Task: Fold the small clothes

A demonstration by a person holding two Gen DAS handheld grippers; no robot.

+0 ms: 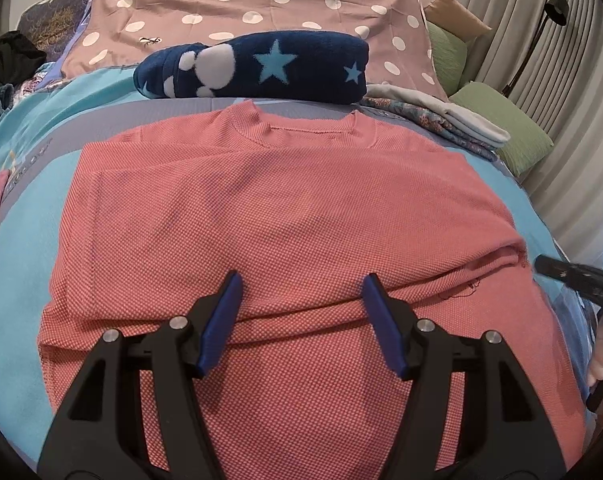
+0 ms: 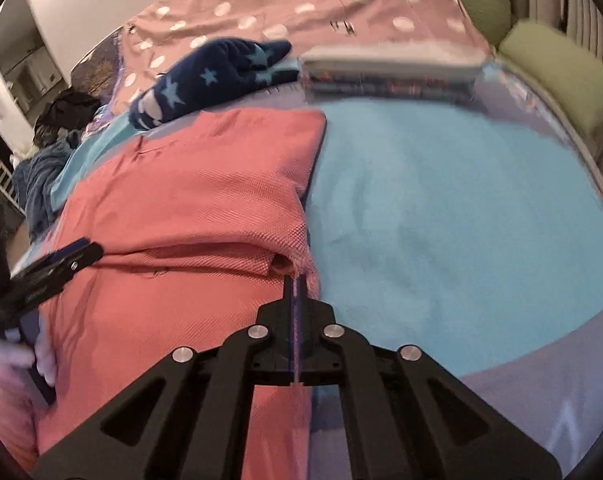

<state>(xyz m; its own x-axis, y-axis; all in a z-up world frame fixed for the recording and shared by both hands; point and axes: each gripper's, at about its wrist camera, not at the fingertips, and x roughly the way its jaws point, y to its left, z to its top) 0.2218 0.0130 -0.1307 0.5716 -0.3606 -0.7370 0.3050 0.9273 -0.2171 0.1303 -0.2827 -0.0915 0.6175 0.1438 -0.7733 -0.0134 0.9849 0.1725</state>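
Note:
A coral-pink knit shirt (image 1: 269, 216) lies flat on the bed, collar at the far end, sides folded in; a crease runs across its lower part. My left gripper (image 1: 301, 300) hovers open over that crease, blue pads apart, holding nothing. My right gripper (image 2: 295, 280) is shut on the shirt's right edge (image 2: 301, 264), where the fabric bunches into a fold. The shirt also shows in the right wrist view (image 2: 189, 200). The left gripper appears at that view's left side (image 2: 61, 260). The right gripper shows at the left wrist view's right edge (image 1: 573, 276).
A light blue bedcover (image 2: 441, 208) lies under the shirt. A navy star blanket (image 1: 261, 66) lies beyond the collar, with a pink dotted pillow (image 1: 261, 4) behind. Folded clothes (image 1: 441, 120) and green cushions (image 1: 513, 128) sit at the right. Dark clothes (image 1: 9, 56) pile at the left.

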